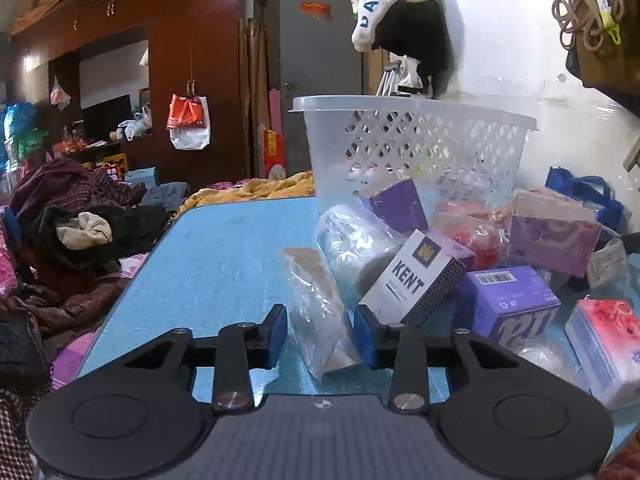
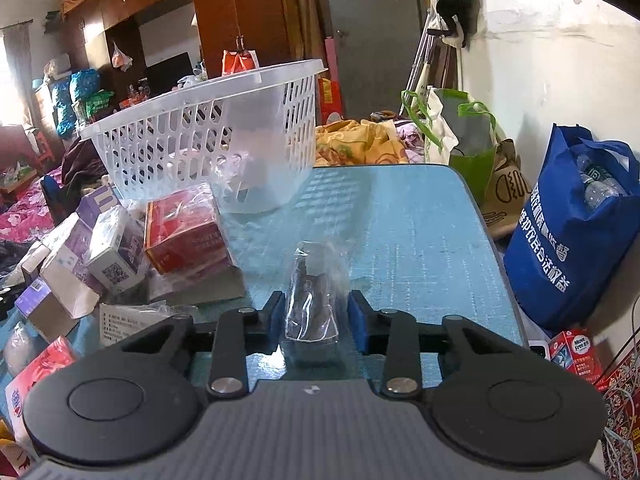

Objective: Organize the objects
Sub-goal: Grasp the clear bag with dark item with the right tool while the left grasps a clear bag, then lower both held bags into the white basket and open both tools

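Observation:
In the left wrist view my left gripper (image 1: 322, 332) is shut on a clear plastic packet (image 1: 320, 312) holding a brownish cardboard piece, which lies on the blue table (image 1: 224, 248). A white KENT box (image 1: 414, 276) leans just right of the packet. In the right wrist view my right gripper (image 2: 316, 320) is shut on a small clear bag (image 2: 312, 300) with a dark item inside, low over the same table (image 2: 420, 232). The white perforated basket (image 1: 412, 148) stands at the far side of the table; the right wrist view shows the basket (image 2: 208, 128) at the upper left.
Purple boxes (image 1: 508, 300), a pink tissue pack (image 1: 604, 340) and wrapped packets pile up right of my left gripper. A red box (image 2: 184, 232) and small cartons (image 2: 112, 252) lie left of my right gripper. A blue bag (image 2: 568, 232) stands off the table's right edge, clothes (image 1: 72, 220) to the left.

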Demonstrator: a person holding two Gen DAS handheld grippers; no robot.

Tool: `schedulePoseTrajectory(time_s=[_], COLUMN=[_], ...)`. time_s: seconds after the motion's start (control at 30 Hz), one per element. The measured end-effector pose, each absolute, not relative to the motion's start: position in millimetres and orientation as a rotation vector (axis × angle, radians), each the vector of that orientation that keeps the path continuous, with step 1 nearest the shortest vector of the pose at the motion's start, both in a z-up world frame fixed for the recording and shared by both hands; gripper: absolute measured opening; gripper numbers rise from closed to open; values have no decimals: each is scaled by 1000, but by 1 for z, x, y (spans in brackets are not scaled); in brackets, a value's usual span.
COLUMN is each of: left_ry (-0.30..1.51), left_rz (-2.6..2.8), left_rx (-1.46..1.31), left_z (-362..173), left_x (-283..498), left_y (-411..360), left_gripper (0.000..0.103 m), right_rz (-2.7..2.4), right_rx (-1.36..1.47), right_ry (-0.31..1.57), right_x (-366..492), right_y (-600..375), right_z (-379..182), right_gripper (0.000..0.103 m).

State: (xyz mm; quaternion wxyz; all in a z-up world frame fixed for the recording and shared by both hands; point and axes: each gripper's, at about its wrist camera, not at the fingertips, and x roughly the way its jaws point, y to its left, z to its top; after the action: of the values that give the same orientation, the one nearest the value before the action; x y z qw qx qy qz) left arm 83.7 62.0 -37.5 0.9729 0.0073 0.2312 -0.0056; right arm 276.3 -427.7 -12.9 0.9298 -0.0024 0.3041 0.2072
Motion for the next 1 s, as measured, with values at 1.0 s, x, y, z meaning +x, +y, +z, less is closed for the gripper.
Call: schedulePoseTrajectory(time_s=[1.0], left_ry=[236], left_rz=[-91], left_rx=[-33], left_z=[56], left_x=[108], left_y=[58], left_gripper=[39], right_rz=[512], right_rx=[-36], right_ry=[212], right_x=[265], right_y=[-389], right_z=[76], right_gripper=[36])
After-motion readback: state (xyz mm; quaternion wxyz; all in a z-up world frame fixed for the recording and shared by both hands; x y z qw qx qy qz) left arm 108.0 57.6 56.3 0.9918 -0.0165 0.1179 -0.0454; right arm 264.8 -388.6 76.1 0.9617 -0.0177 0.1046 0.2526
